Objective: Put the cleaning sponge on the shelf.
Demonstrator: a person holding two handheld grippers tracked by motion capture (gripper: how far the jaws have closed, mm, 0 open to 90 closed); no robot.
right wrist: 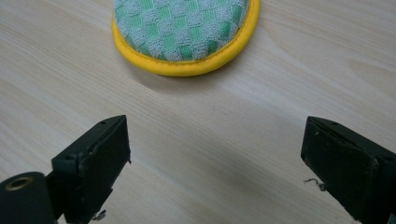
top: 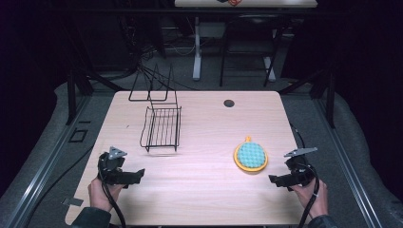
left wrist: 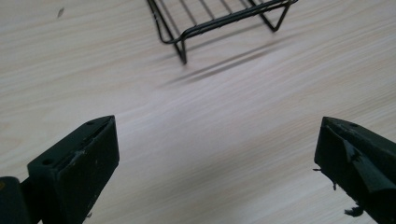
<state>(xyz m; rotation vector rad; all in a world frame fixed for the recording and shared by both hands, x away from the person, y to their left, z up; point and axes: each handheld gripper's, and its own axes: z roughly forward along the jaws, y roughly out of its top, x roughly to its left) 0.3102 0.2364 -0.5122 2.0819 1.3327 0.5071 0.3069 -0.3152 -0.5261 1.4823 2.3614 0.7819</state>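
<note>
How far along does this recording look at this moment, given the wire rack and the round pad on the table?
Nothing looks done: the black wire rack is empty, and the yellow-rimmed green pad lies flat on the table, apart from it. Nothing is in hand: the left gripper and right gripper both stand open over bare wood. Any handling of the pad or rack is still ahead.

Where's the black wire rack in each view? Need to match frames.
High view: wire rack left of centre, beyond the left gripper.
Left gripper view: its near corner and foot at top centre, ahead of the open jaws.
Right gripper view: not in it.
Shared landmark: the light wood tabletop.
</note>
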